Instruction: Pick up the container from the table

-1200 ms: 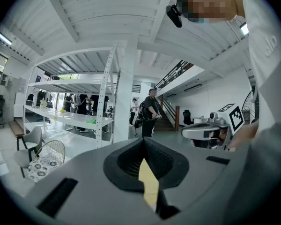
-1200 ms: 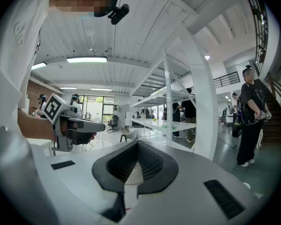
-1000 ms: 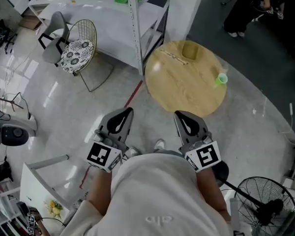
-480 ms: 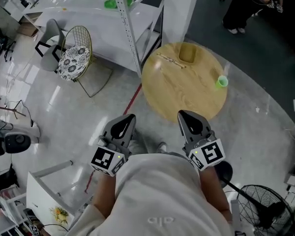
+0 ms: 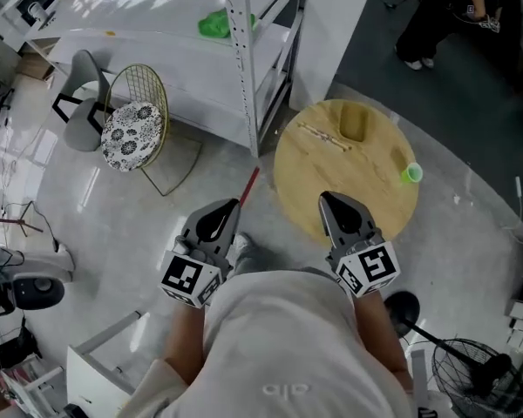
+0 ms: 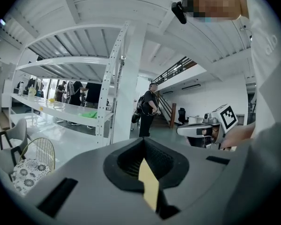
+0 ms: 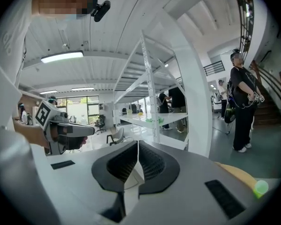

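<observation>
A round wooden table point(image 5: 366, 181) stands ahead of me on the grey floor. At its far side sits a small square wooden container point(image 5: 355, 122), with a thin stick point(image 5: 324, 136) to its left and a small green cup point(image 5: 410, 174) near the right rim. My right gripper point(image 5: 329, 200) is shut and empty, its tip over the table's near edge. My left gripper point(image 5: 229, 205) is also shut and empty, over the floor to the left of the table. The right gripper view shows the table rim point(image 7: 234, 173) and green cup point(image 7: 261, 187) low at right; the container is hidden there.
A white metal rack point(image 5: 244, 59) with a green item on its shelf stands behind and left of the table. A wire chair with a patterned cushion point(image 5: 135, 122) is at left. A floor fan point(image 5: 471, 368) is at lower right. People stand at top right point(image 5: 444, 16).
Both grippers have moved forward towards the table, still shut. The table now lies closer, and the right gripper's tip reaches over its near edge.
</observation>
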The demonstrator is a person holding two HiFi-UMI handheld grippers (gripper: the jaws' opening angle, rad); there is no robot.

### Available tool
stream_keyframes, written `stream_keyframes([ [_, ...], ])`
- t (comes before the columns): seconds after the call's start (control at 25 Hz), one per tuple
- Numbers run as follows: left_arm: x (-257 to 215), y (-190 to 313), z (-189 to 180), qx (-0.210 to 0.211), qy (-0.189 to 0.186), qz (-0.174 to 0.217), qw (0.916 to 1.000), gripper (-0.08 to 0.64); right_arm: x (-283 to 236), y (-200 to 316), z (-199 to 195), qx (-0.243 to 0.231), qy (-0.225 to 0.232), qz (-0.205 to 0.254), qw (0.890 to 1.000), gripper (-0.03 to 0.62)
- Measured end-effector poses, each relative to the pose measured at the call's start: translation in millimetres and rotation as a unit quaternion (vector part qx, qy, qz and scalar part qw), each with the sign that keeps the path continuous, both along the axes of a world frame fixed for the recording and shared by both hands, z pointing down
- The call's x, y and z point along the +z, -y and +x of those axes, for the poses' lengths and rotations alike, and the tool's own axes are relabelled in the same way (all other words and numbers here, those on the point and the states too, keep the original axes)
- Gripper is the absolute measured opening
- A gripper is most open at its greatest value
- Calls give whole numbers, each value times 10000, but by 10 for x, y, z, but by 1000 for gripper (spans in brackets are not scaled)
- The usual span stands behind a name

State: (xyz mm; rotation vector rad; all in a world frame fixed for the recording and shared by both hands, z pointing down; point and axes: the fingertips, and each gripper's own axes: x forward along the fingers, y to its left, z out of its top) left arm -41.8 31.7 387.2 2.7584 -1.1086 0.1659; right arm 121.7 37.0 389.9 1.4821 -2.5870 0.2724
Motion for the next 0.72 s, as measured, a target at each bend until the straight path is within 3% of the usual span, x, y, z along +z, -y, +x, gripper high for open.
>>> stream_keyframes([
  [0.32,189,699,-705,241,63,-306,9992,15,307,825,-165,914,-182,-411,9948,26],
  [0.72,383,1129,-814,127,454,-589,9972,15,964,1585,559,1739,-562,-1002,9780,69],
])
